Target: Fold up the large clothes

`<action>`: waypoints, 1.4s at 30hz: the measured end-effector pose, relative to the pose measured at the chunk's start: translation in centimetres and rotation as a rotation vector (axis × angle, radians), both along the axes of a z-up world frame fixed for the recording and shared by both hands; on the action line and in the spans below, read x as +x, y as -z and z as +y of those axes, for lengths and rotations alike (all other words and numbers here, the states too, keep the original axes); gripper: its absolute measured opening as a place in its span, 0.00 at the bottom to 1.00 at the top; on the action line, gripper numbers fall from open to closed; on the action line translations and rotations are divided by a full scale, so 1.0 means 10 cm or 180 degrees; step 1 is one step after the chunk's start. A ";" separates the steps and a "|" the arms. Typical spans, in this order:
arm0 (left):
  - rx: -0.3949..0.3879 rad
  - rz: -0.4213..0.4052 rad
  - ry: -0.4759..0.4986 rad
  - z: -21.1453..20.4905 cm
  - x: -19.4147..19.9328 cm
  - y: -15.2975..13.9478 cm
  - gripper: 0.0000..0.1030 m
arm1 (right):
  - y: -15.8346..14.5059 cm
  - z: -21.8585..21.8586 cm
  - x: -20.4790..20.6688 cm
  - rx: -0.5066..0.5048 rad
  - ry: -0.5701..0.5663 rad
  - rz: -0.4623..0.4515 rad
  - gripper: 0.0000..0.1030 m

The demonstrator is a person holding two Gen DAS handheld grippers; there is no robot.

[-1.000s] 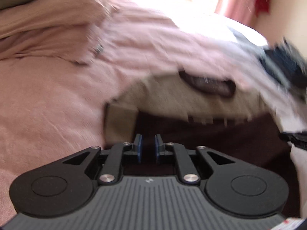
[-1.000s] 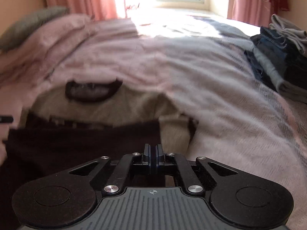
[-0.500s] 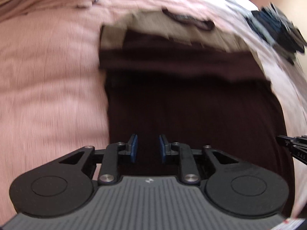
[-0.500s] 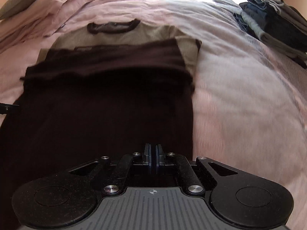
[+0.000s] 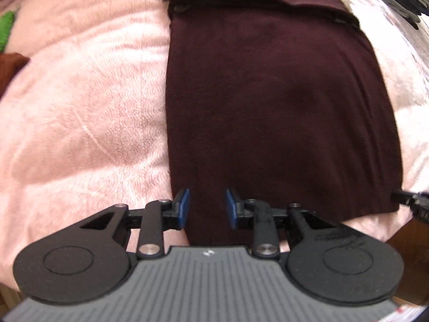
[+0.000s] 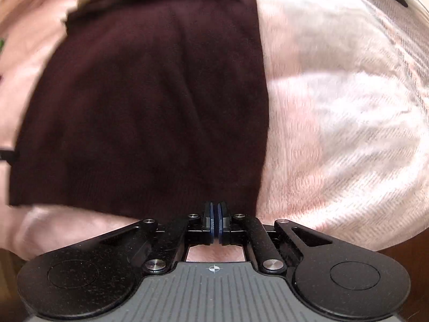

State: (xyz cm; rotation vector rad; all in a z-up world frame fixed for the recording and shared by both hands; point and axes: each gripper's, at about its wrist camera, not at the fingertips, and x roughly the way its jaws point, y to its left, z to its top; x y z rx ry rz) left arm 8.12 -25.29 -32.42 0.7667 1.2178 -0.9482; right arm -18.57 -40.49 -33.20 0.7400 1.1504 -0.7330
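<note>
Below both grippers: dark maroon knit garment [image 5: 281,102], flat on pink blanket [image 5: 80,107].
Handling: soft, limp, light; likely sags.
Hold: near hem corners.
Left gripper [image 5: 207,208]: jaws opening, empty.
Right gripper [image 6: 215,222]: nearly together, parting, empty.

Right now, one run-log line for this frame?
stage: fold in progress | dark maroon garment flat on pink blanket | left gripper opening, nothing gripped | right gripper nearly shut, empty

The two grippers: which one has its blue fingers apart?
The left gripper: its blue fingers show a clear gap and are opening over the dark maroon garment, gripping nothing. The right gripper has its fingers almost together.
</note>
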 end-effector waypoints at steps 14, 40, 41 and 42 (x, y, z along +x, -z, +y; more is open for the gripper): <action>-0.0357 -0.0229 -0.0001 0.52 -0.81 -1.00 0.47 | -1.14 0.56 -0.48 -0.0369 -0.0225 -0.0699 0.59; -0.0895 0.0034 0.0041 0.92 -0.70 -1.09 0.59 | -1.24 0.55 -0.84 -0.0313 -0.0186 -0.0944 0.59; -0.0938 0.0115 -0.0014 0.95 -0.59 -0.98 0.59 | -1.15 0.49 -0.87 -0.0307 -0.0170 -0.0985 0.59; -0.0994 0.0212 -0.0076 0.97 -0.45 -0.85 0.59 | -1.03 0.43 -0.91 -0.0293 -0.0171 -0.1023 0.59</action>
